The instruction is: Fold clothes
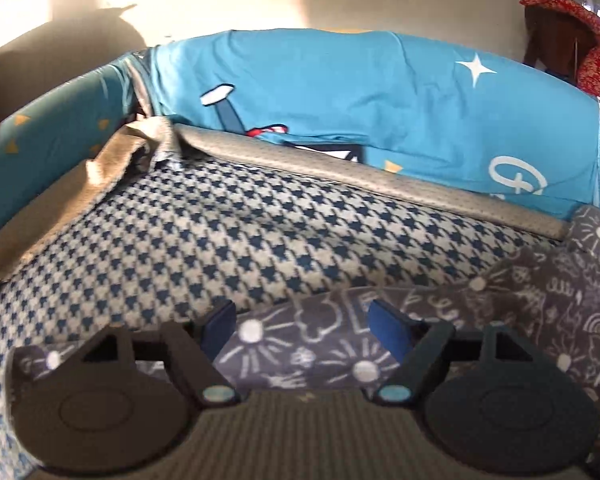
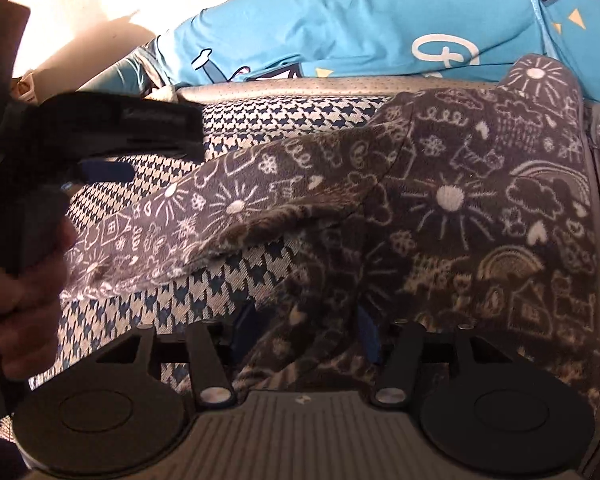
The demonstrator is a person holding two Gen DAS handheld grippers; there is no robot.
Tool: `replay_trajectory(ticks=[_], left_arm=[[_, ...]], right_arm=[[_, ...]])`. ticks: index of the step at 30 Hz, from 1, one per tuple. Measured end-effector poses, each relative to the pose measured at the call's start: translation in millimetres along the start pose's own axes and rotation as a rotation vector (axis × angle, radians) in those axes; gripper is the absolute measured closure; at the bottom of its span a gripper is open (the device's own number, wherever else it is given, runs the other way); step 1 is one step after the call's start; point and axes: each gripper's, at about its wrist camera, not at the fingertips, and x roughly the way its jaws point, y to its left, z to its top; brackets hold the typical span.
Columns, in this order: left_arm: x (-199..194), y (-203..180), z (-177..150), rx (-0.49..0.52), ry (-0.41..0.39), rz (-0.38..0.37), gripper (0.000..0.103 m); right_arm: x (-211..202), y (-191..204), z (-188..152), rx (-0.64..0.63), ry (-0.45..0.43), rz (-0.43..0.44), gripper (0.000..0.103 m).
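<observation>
Left claw: the left gripper (image 1: 300,320) has its blue pads (image 1: 388,322) set apart, straddling a strip of the grey doodle-print garment (image 1: 300,344); nothing is pinched between them.
Right claw: the right gripper (image 2: 304,328) also stands apart, its pads half buried in a bunched fold of the same garment (image 2: 440,200); whether cloth touches either pad, I cannot tell.
Garment position: it lies on the houndstooth seat cushion (image 1: 228,240), the body heaped to the right, one long sleeve-like strip (image 2: 204,208) stretched leftward across the cushion.
Behind: a grey dotted trim band (image 1: 380,176), then the turquoise printed cover (image 1: 380,92) over the backrest.
Risk, thin bite: if the left claw closes here it probably takes only the strip's top layer, and the sleeve would slide out on the lift.
Risk, bunching: the right claw sits in piled cloth; closing there likely grabs several layers, locking in a crooked fold.
Risk, snag: the cushion's torn tan edging (image 1: 112,156) at the far left could catch a dragged sleeve.
Only the right view shows: the person's hand (image 2: 24,280) on the left gripper's handle, and the garment's full spread.
Only the left view shows: the torn edging, a red patterned cloth (image 1: 580,36) at the far right, and the cushion's bare left part.
</observation>
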Motion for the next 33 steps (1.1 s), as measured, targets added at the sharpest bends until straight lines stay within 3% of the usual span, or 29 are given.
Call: replay_trajectory(ticks=[9, 14, 24, 33], left_arm=[[27, -11, 20, 0.003, 0.014, -0.169, 0.024], [49, -23, 20, 0.057, 0.078, -0.251, 0.024], [68, -48, 8, 0.24, 0.107, -0.271, 0.024], [72, -51, 5, 0.276, 0.098, -0.288, 0.026]], right_arm=[[0, 0, 0, 0.005, 0.007, 0.008, 0.048], [0, 0, -1, -0.002, 0.007, 0.005, 0.047], [1, 1, -1, -0.013, 0.009, 0.004, 0.046], [0, 1, -2, -0.02, 0.008, 0.001, 0.046]])
